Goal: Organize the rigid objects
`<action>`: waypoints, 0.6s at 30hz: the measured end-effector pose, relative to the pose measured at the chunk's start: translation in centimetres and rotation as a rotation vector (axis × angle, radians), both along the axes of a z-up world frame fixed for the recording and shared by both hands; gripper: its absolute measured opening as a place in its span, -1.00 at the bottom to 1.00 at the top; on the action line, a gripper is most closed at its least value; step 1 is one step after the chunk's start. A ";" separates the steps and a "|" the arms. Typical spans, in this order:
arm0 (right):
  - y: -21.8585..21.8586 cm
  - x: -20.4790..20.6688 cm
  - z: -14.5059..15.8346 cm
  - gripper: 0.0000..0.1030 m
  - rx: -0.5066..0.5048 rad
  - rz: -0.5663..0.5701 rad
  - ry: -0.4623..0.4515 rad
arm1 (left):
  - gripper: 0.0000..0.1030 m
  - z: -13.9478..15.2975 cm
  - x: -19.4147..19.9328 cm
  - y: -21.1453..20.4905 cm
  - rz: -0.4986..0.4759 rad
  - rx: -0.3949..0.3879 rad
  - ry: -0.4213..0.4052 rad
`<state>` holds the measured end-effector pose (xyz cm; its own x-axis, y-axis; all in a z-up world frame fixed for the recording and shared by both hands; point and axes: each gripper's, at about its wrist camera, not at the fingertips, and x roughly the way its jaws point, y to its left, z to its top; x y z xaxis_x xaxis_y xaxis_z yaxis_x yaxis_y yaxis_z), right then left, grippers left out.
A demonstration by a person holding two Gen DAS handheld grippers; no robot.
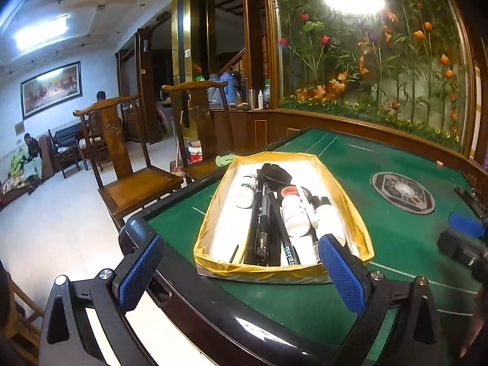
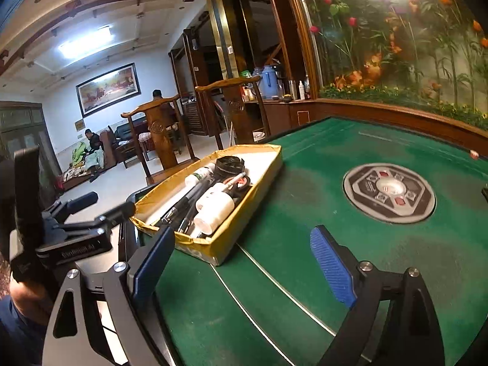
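Inspection finds both tools idle: the left gripper [image 1: 241,271] stands spread and empty just short of the near end of the box [image 1: 213,213], and the right gripper [image 2: 244,262] is likewise spread, holding nothing, over bare felt of the green table [image 2: 381,259]. In the left view the box, a shallow yellow-taped carton, sits at 12 o'clock from the left tool; in the right view it lies at 11 o'clock. All rigid items visible are already inside it, so the task appears near its end or in a checking step. Judged advice: approach the carton low and square, take any long item across its shaft rather than its tip, and steady the light carton wall with the other tool, since it may slide on the felt. Count, as far as can be seen: three white bottles [image 1: 294,213], several dark pens [image 1: 262,225] whose number cannot be fixed, one black round object [image 1: 274,172] at the far end, one carton, two wooden chairs [image 1: 122,158] beyond.
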<state>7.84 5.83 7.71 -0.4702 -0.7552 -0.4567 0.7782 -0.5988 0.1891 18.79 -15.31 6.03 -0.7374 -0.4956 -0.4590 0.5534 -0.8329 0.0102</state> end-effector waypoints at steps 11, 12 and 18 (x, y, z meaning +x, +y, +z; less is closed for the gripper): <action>-1.1 1.2 -0.1 0.75 0.064 0.019 0.048 | 0.98 0.2 1.6 -1.1 0.105 0.044 0.071; -1.1 1.4 0.0 0.75 0.067 0.021 0.063 | 0.98 0.0 1.5 -1.2 0.111 0.055 0.068; -0.9 2.6 0.7 0.78 0.050 0.016 0.168 | 0.98 -0.4 1.1 -2.1 0.109 0.078 0.026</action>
